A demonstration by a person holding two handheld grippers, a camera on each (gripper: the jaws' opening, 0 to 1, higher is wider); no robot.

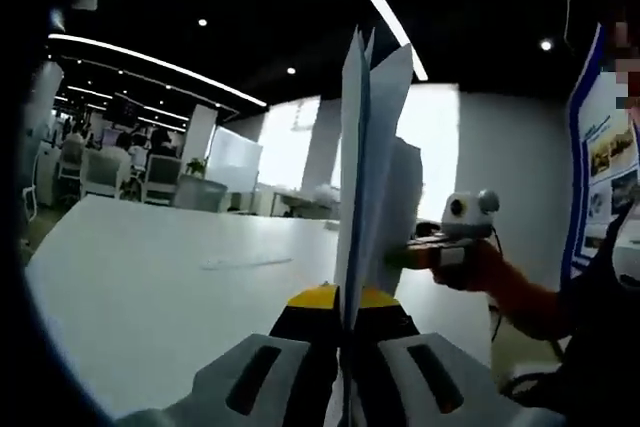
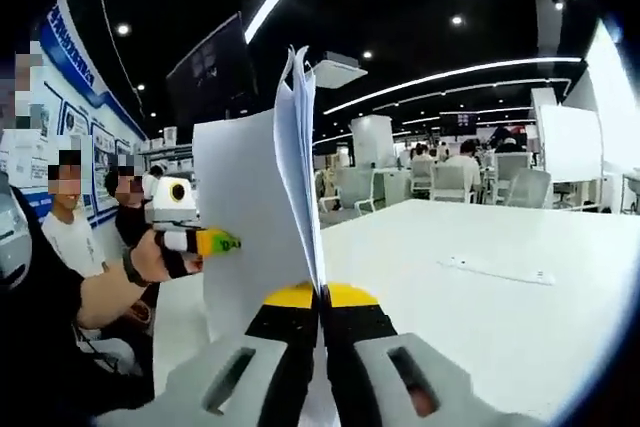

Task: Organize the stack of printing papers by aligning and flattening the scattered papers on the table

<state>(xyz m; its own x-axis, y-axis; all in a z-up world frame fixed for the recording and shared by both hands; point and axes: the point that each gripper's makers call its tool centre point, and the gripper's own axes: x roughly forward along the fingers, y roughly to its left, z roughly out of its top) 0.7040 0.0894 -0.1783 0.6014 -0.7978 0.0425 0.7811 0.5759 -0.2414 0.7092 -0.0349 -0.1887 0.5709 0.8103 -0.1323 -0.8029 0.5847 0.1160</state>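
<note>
I am holding the papers (image 1: 365, 177) upright above the white bench (image 1: 150, 287), edge-on to both cameras. My left tool (image 1: 345, 322) is clamping their lower edge, jaws closed on the sheets. My right tool (image 2: 322, 299) is pinching the papers (image 2: 255, 217) the same way from the opposite side. In the left gripper view, the right tool (image 1: 405, 255) is gripping the stack's far side.

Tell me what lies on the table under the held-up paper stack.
Both tongs, left and right, hold the paper stack upright above the white table. A thin flat strip lies farther off on the table. The tabletop directly beneath the stack is hidden by the tongs.
</note>
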